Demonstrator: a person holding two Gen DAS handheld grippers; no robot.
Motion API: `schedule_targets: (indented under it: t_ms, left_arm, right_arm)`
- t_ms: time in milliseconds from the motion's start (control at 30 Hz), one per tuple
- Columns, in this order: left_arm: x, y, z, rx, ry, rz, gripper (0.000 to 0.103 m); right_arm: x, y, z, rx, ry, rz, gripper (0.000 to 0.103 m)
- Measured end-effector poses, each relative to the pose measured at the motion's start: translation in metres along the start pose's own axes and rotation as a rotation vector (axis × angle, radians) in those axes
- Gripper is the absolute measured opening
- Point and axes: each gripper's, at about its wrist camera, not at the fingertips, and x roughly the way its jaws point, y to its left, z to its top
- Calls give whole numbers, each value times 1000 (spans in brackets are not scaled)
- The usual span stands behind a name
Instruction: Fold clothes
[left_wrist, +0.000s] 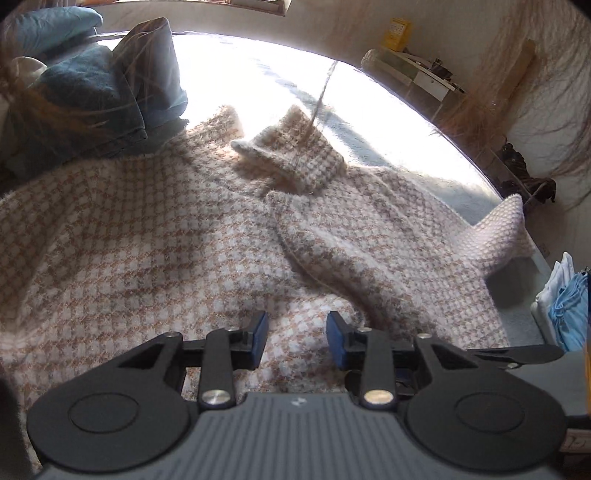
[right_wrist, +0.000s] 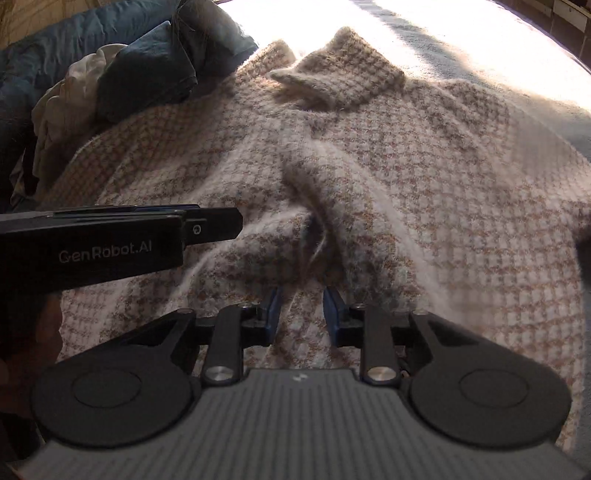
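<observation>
Fuzzy houndstooth knit sweater (left_wrist: 155, 236) lies spread, rumpled, on the bed (left_wrist: 258, 74), judged soft, bulky, prone to sag, best pinched at hem or shoulder; left hand-held gripper (left_wrist: 297, 339) and right hand-held gripper (right_wrist: 301, 314) hover above it, released.

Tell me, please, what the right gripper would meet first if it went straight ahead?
Probably the raised fold of the checked sweater just beyond the right gripper; depth is hard to judge.

Blown-out sunlit glare, fisheye-warped edges
</observation>
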Motion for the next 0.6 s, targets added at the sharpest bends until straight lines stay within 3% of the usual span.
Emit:
schedule_targets:
  t_ms: [133,200,300,467,600]
  left_arm:
    - [10,-6,-5,63,7,6,35]
    - [16,-11,-8,108,8,12,35]
    - [25,-18,-12,174,9,21,35]
    - [40,-29,-20,285,12,36,35]
    - [52,-41,-29,397,3,54,45]
  right_arm:
    - [11,7,-5,-26,18,-62,20]
    - [5,7,-5,-23,16,-75,3]
    - [-10,-2,-6,31,-3,-64,3]
    - [-41,-31,-4,162,-58,49,2]
    - [-54,-46,-8,226,-80,165,2]
